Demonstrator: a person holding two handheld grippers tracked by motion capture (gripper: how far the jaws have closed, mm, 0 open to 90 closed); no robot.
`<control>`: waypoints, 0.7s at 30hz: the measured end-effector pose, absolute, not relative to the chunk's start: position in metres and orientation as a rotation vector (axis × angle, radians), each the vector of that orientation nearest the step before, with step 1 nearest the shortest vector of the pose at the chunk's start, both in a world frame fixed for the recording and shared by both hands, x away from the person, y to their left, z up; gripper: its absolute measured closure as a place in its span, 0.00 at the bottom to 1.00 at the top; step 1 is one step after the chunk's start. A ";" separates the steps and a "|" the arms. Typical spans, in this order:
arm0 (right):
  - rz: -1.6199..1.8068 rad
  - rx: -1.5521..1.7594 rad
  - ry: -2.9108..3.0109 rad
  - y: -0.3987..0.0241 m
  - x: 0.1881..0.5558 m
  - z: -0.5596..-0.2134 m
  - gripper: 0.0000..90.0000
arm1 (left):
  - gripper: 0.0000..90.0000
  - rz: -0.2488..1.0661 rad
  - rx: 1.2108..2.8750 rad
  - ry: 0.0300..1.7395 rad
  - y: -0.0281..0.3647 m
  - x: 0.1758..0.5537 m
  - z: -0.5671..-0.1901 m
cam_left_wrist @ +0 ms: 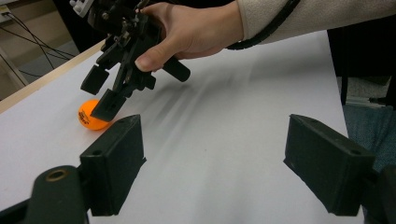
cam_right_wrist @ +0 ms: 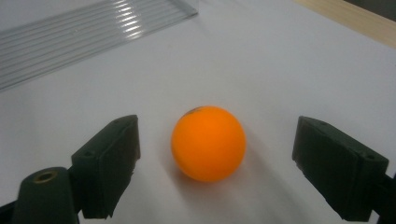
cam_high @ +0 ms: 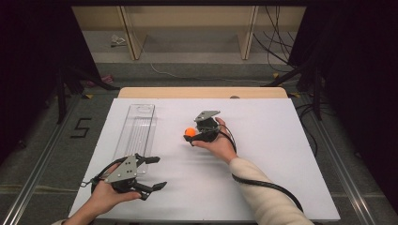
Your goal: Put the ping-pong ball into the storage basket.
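I have the orange ball (cam_right_wrist: pixel 208 143) mid-frame on the white tabletop (cam_high: pixel 263 187), between my right tool (cam_right_wrist: pixel 215 154), jaws apart. My left tool (cam_high: pixel 150 172) waits, spread and empty, lower left. Closing off-centre could squirt the ball away rolling.

White table (cam_high: pixel 281 140) with a clear plastic tray (cam_high: pixel 136 129)
Tray lies left of centre — wooden shelving (cam_high: pixel 187 28) along the top, cables (cam_high: pixel 277 42) upper right.

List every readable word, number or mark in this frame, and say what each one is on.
"5": dark mark on the floor left of the table.
Dark print on the orange ball, seen in the left gripper view: too blurred to read.
Dark mark at the top of the ball in the right gripper view: unreadable.
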State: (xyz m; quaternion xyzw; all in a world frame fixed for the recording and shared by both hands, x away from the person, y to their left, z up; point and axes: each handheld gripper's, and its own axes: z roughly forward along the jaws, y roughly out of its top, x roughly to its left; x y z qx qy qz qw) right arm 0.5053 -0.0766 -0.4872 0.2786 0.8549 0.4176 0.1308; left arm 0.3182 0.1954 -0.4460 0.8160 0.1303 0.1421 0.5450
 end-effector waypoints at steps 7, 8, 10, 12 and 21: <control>1.191 0.806 2.497 -0.068 0.511 -0.492 0.19 | 0.21 0.336 1.934 0.308 0.195 0.318 -0.446; 1.187 0.806 2.498 -0.067 0.512 -0.492 0.19 | 0.21 0.336 1.934 0.308 0.195 0.318 -0.446; 1.183 0.805 2.502 -0.065 0.513 -0.493 0.20 | 0.21 0.336 1.935 0.307 0.195 0.318 -0.446; 1.181 0.804 2.504 -0.064 0.514 -0.494 0.22 | 0.21 0.336 1.934 0.307 0.195 0.318 -0.446; 1.168 0.793 2.529 -0.061 0.514 -0.497 0.32 | 0.21 0.335 1.935 0.306 0.195 0.318 -0.446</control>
